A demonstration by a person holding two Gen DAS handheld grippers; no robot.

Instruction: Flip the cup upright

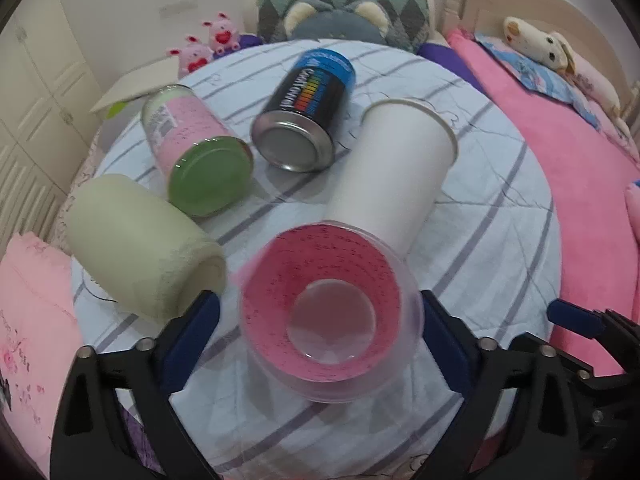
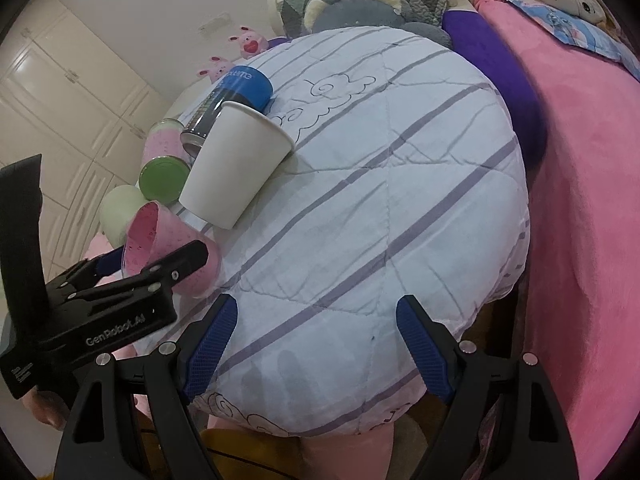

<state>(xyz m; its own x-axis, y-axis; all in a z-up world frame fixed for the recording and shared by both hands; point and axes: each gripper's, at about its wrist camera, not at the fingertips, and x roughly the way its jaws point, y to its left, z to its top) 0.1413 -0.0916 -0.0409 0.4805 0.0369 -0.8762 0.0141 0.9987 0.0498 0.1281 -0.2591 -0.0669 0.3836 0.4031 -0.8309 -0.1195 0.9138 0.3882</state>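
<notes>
On the striped quilt, items left to right:
Roll: pale green roll, lying on its side, near the left claw's left finger.
Jar: pink jar with green lid, on its side, lid facing the camera, just right of the roll.
Can: black and blue can, on its side, metal base toward the camera.
Pink cup: clear cup with pink lining, tilted, mouth toward the left wrist camera, between the fingers of the left claw; both pads at its sides, clamped on it.
Paper cup: white paper cup, on its side, just behind the pink cup.
Right claw: spread wide over bare quilt, holding nothing.
</notes>
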